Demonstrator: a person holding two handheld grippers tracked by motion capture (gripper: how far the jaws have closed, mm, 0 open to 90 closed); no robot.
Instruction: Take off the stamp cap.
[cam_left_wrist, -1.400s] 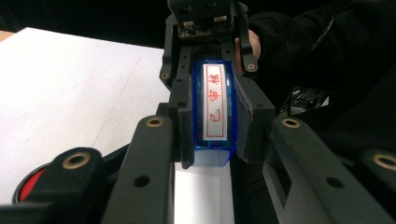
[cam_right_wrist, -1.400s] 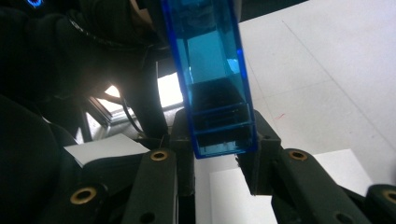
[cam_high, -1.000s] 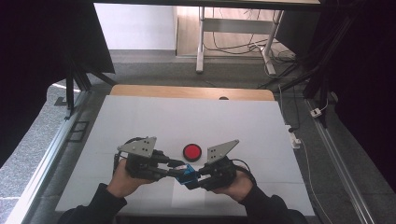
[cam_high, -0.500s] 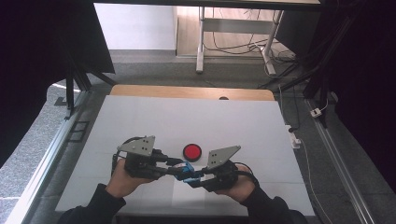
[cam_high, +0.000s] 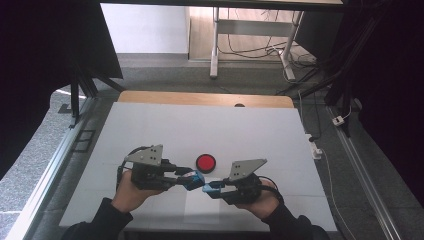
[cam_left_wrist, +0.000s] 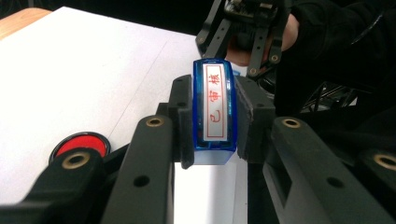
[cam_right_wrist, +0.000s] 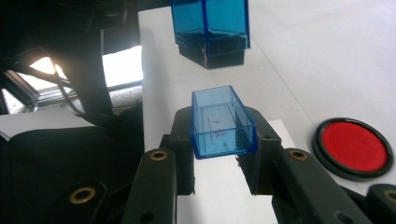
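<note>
A blue stamp (cam_left_wrist: 214, 112) with a white label and red characters sits clamped between the jaws of my left gripper (cam_left_wrist: 215, 122), which is shut on it. My right gripper (cam_right_wrist: 223, 142) is shut on a clear blue cap (cam_right_wrist: 222, 122), hollow side up. In the right gripper view the stamp (cam_right_wrist: 210, 28) hangs just beyond the cap, with a small gap between them. From the high view, the left gripper (cam_high: 192, 179) and right gripper (cam_high: 207, 189) point at each other near the table's front. A round red ink pad (cam_high: 205, 162) lies just behind them.
The white table top (cam_high: 210, 130) stretches away behind the hands, with a wooden strip (cam_high: 200, 99) at its far edge. A white paper sheet (cam_right_wrist: 219, 186) lies under the grippers. Cables and a desk frame (cam_high: 250, 30) stand on the floor beyond.
The two grippers, which met on one blue piece, have drawn slightly apart. The cap now sits in the right gripper, separate from the stamp in the left.
</note>
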